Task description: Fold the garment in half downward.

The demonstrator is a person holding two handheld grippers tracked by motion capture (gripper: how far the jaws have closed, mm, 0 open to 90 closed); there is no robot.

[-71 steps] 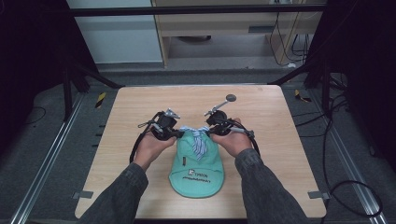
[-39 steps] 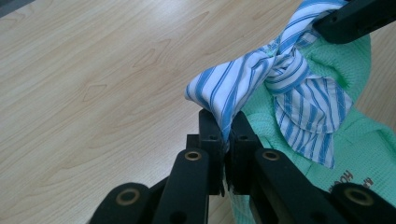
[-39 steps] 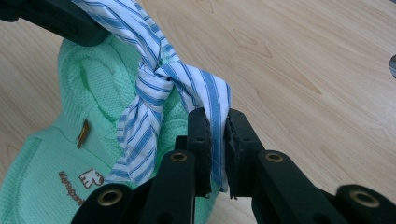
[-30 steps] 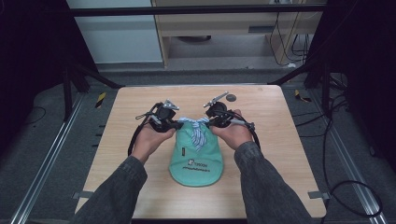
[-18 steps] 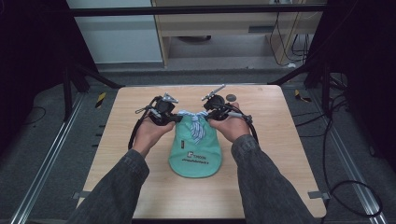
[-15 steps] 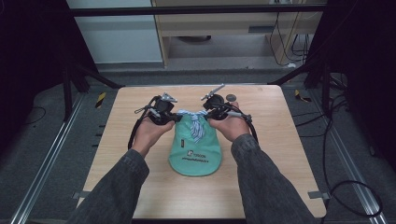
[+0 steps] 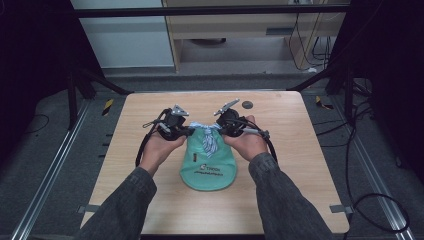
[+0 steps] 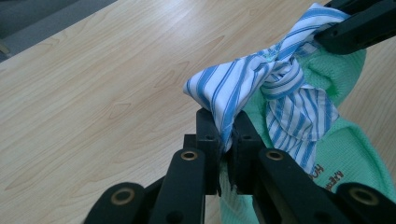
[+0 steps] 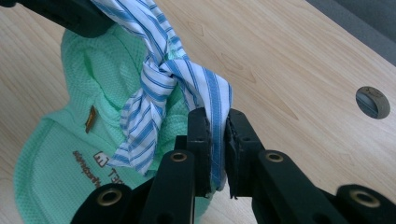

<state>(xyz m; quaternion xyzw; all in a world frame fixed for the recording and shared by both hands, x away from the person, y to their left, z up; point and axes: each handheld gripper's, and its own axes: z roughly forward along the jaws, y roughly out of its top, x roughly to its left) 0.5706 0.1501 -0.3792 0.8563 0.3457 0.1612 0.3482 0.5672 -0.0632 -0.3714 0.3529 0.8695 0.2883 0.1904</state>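
High view: left gripper and right gripper are each clenching an end of the knotted blue-striped white cloth strip on the mint-green mesh bib.

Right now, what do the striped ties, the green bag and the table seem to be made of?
Striped ties: thin woven cloth, probably cotton, matte; they crease and knot softly.
Green bag: textured knit or waffle-weave fabric, matte, with printed lettering; the fibre cannot be told.
Table: pale wood-grain top, smooth and slightly satin; likely laminate or veneer.

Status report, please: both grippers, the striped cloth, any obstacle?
Left gripper shut on striped cloth. Right gripper shut on its other end. Knot at green bag mouth. Nothing in the way.
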